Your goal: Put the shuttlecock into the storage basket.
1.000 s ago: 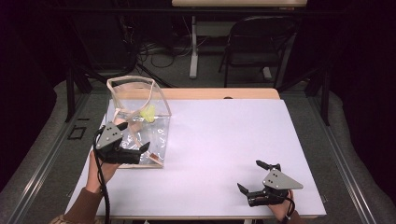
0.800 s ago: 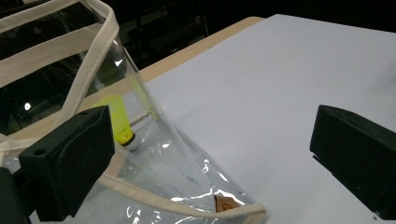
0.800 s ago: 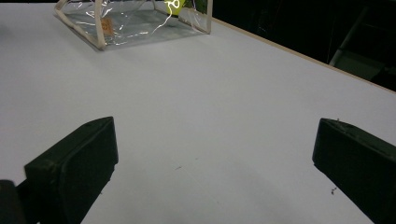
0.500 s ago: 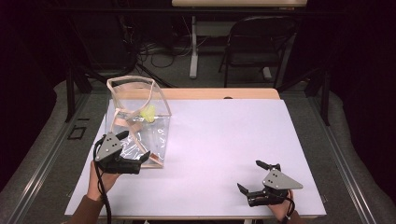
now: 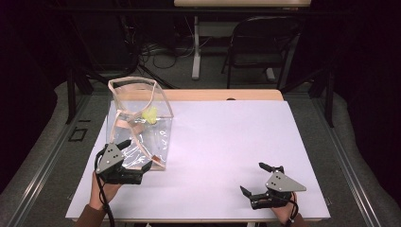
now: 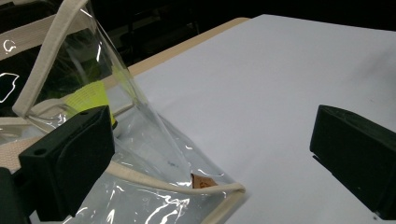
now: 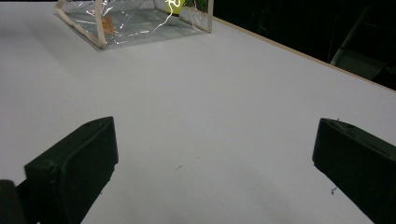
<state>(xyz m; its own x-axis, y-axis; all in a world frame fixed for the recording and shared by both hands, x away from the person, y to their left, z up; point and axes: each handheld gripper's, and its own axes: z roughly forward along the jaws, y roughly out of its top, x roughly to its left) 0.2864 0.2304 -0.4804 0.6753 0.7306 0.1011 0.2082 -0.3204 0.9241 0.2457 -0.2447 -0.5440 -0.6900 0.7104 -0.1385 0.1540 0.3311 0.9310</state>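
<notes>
A clear plastic bag (image 5: 161, 137) with beige trim and handles stands on the left of the white table (image 5: 227, 137). A yellow-green item (image 5: 150, 115) lies inside it, and a small brown tag (image 5: 154, 158) sits at its near corner. My left gripper (image 5: 138, 153) is open at that near corner, with nothing between its jaws. The left gripper view has the bag (image 6: 154, 140), the yellow-green item (image 6: 88, 95) and the tag (image 6: 201, 181) just ahead of the left gripper (image 6: 215, 140). My right gripper (image 5: 252, 178) rests open at the front right, far from the bag (image 7: 135, 18).
A wooden strip (image 5: 222, 94) runs along the table's far edge. Beyond it stand a dark folding chair (image 5: 257, 47) and cables on the floor. Bare white tabletop (image 7: 210, 84) stretches between the two grippers.
My left gripper has drawn back toward the table's near edge, from beside the bag to its near corner. The right gripper has not moved.
</notes>
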